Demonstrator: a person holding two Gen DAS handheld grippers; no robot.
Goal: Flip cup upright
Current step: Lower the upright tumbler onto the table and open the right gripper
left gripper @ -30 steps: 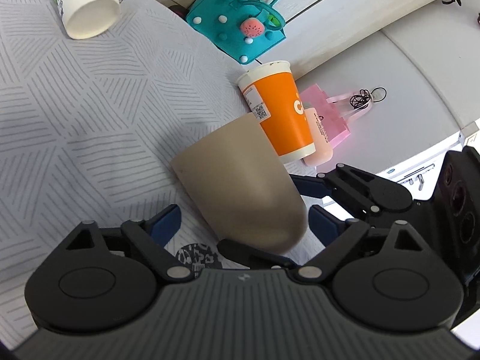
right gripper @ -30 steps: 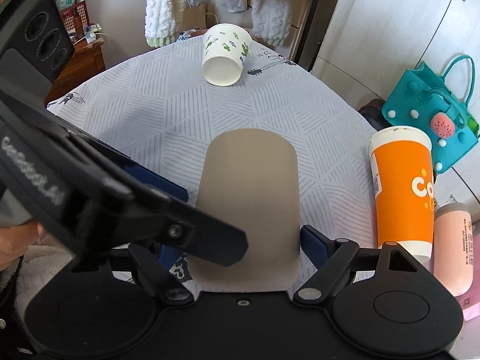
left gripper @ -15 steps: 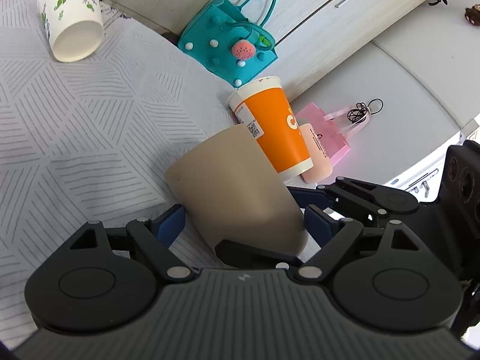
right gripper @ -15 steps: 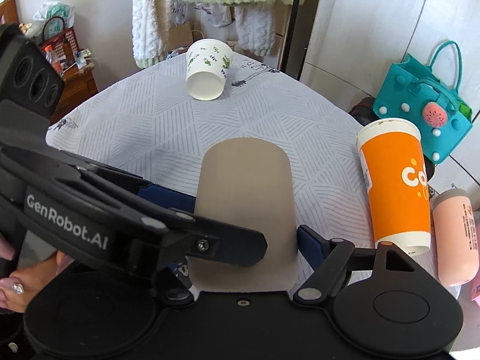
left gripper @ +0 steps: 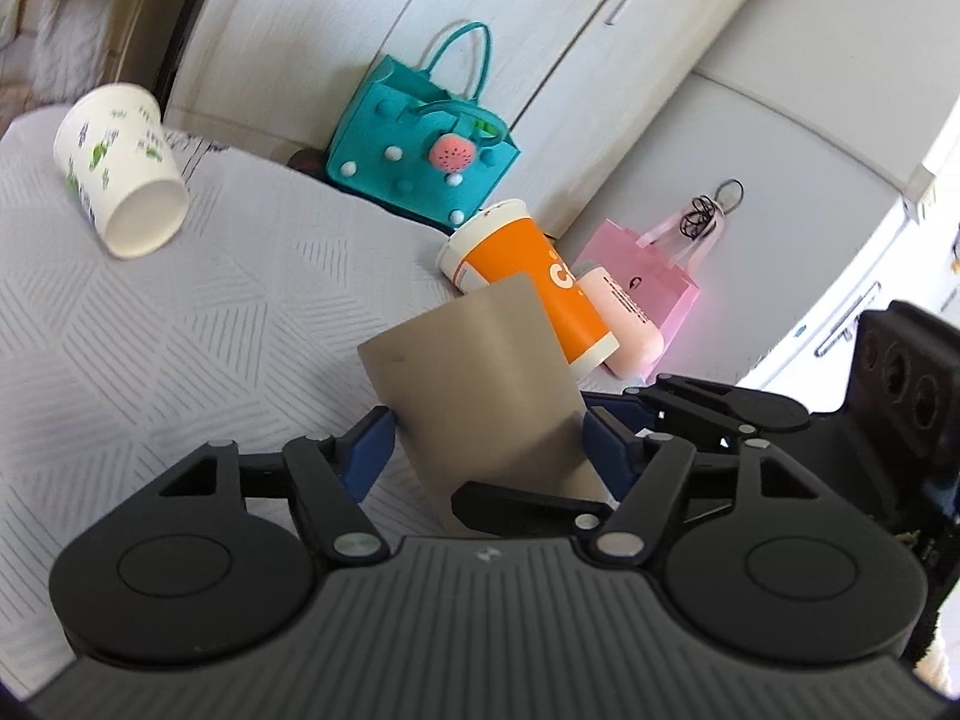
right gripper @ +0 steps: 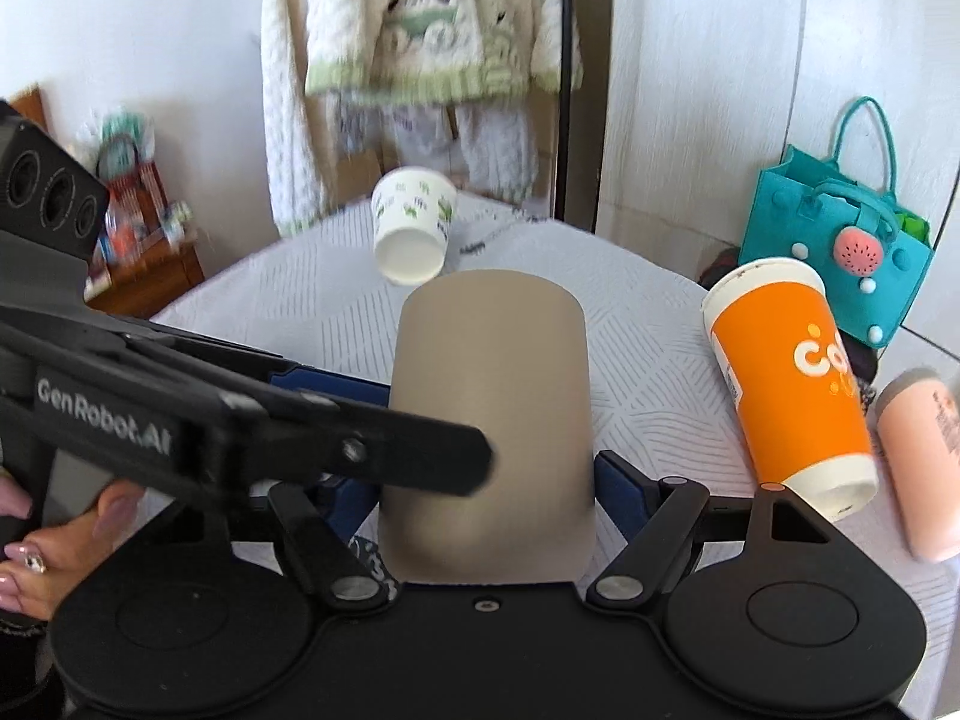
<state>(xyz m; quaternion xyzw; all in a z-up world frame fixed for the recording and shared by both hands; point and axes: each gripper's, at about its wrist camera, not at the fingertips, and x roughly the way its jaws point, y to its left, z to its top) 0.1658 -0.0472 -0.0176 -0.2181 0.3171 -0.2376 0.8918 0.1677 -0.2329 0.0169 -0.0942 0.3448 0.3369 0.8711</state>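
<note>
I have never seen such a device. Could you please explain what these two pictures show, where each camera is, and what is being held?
A person holds two hand-held grippers; each carries a camera looking along its fingers. In the left camera's picture the left gripper closes on the tan cup. In the right camera's picture the right gripper grips the same cup from another side. On the table are a white cup with green print lying on its side, an orange cup and a pink bottle.

Black tongs, blue pads, silver screws, white "GenRobot.AI" lettering; painted fingernails.
</note>
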